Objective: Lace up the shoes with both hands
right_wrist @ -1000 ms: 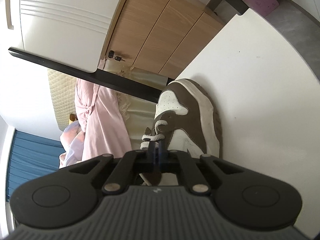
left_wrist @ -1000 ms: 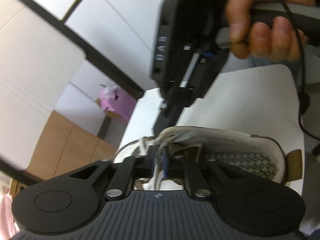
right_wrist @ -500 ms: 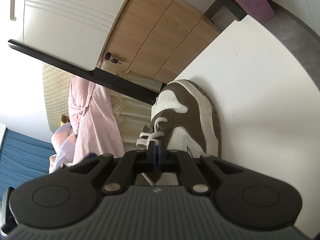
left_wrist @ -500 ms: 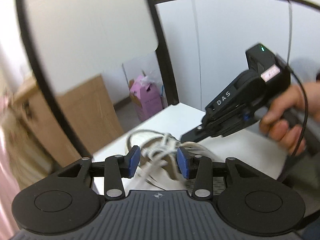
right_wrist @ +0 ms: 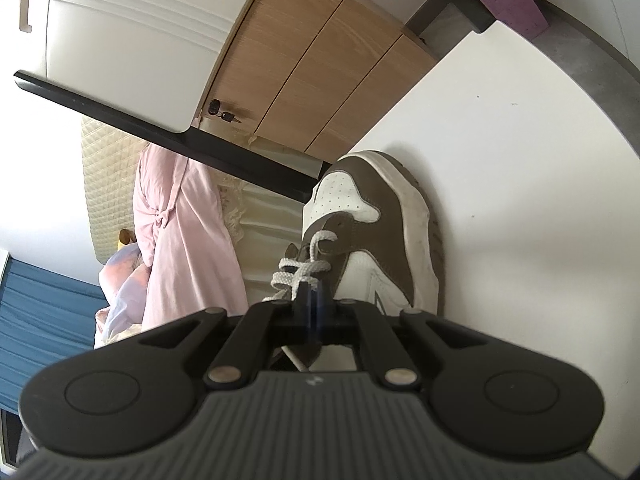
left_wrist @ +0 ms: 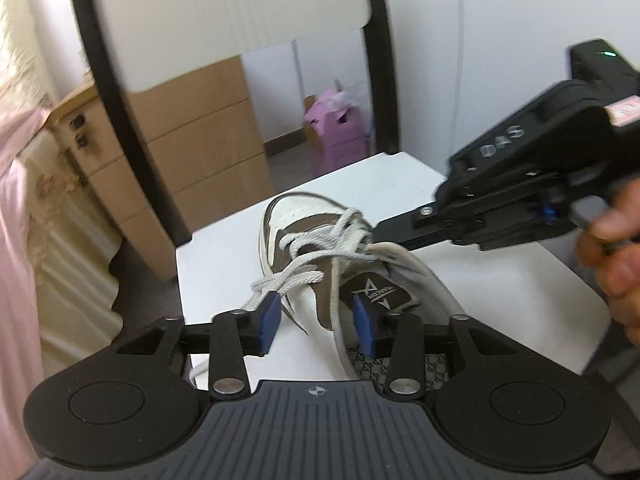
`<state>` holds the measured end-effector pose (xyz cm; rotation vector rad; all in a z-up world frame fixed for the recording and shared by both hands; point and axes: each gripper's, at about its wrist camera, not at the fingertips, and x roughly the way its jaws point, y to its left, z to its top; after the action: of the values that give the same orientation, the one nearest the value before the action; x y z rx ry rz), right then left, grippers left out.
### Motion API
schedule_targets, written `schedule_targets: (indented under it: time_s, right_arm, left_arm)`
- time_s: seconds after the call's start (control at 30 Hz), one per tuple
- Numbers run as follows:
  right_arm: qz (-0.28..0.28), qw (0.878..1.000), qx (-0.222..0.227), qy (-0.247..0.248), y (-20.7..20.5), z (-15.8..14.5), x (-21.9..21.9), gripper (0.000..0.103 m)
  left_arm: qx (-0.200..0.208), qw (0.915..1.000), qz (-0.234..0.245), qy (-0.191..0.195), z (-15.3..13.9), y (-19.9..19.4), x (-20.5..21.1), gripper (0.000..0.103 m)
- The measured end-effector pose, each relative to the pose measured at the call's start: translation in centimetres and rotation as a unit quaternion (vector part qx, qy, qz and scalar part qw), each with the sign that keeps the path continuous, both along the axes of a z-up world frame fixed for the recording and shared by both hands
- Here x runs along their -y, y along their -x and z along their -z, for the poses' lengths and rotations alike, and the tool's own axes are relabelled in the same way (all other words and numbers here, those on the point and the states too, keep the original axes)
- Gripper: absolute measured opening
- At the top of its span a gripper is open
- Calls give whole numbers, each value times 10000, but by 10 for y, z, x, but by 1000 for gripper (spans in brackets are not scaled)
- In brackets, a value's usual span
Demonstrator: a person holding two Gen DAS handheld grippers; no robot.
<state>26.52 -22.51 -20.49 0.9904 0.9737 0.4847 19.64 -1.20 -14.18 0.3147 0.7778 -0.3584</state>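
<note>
– Left claw (left_wrist: 316,324) first: are its blue pads (left_wrist: 269,322) spread or shut?
– Spread a little. They have just been closing in, but they press on nothing. Part of the shoe (left_wrist: 298,208) shows in the gap between them.
– Where is the shoe?
– It sits on the white table (left_wrist: 480,280). It runs long-ways straight away from the left claw. The toe is at the far end and the heel end is close, right under the pads.
– And the lace (left_wrist: 296,278)?
– One loose piece lies just in front of the left claw. It is off to the side, touching or almost touching the tip of the left-side pad. It slants across, not along the shoe.
– What about the right claw (left_wrist: 376,237)?
– It comes in from the right, across the shoe. Its fingers are pressed together. I think it pinches the lace where the strands bunch up, near the top of the opening.
– Can you see that pinch from its own camera?
– Not well. The closed tips (right_wrist: 310,300) sit right on top of the lace (right_wrist: 304,268), so the spot is hidden.
– So which hand is nearer the loose piece?
– The left one, by a lot. I think it only has to slide a little toward that side so the strand sits between the pads, and then squeeze
</note>
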Motion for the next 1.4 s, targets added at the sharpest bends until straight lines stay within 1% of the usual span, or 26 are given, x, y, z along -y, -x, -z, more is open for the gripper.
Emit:
schedule_targets:
  time_s: [0.07,0.1,0.2,0.3,0.37,0.53,0.6,0.67,0.7,0.73,0.8,0.87,0.9,0.93,0.97,1.0,1.1,1.2,1.27,1.4]
  right_arm:
    - [-4,10000,15,-23,-1,0,2,3]
    - [25,10000,27,-37,-1,0,3,3]
    - [165,9998,72,-13,-1,-4,8,2]
    - [337,9991,221,161,0,-12,14,2]
    - [587,9979,245,136,0,-13,25,2]
    - [1202,9918,350,259,0,-20,58,2]
    - [1341,9889,465,450,0,-25,68,3]
    - [1298,9867,625,749,1,-31,72,3]
    - [1271,9853,706,901,2,-35,73,5]
    - [1287,9838,753,993,4,-37,75,7]
    - [1357,9810,838,1104,9,-41,79,7]
    - [1412,9806,896,1025,15,-43,83,10]
    - [1407,9812,895,969,18,-43,85,17]
    - [1347,9840,836,810,21,-42,83,25]
    - [1280,9867,771,641,23,-39,81,42]
    - [1213,9890,706,470,26,-37,79,49]
    - [849,9954,364,-234,30,-24,61,49]
    - [661,9948,-117,-769,32,-5,43,49]
    - [545,9951,-310,-770,30,2,33,49]
    - [531,9974,-364,-331,20,6,21,48]
  left_arm:
    - [-156,9997,-205,55,6,-5,1,18]
    - [-166,9995,-265,73,7,-5,2,15]
    - [-117,9991,-417,-20,10,-4,8,13]
    - [-94,9986,-513,-87,13,-3,10,12]
    - [-105,9983,-568,-97,14,-3,10,12]
    - [-128,9979,-630,35,12,-2,4,14]
    - [-119,9980,-607,132,12,-1,1,15]
    - [-127,9979,-598,208,11,-1,-3,16]
    - [-153,9976,-606,283,10,-2,-6,16]
    - [-183,9973,-620,361,10,-2,-8,17]
    - [-226,9964,-634,511,9,-2,-14,18]
    - [-189,9962,-608,590,6,0,-17,18]
    - [-152,9962,-591,629,4,2,-18,18]
    - [-112,9961,-575,665,2,3,-19,18]
    - [-66,9960,-567,695,0,5,-20,18]
    - [-49,9958,-562,723,-2,6,-21,18]
    - [-55,9955,-540,781,-4,7,-21,18]
    - [-14,9964,-474,703,-4,7,-18,18]
    - [26,9963,-453,729,-3,7,-18,18]
    - [81,9966,-410,715,-2,7,-15,18]
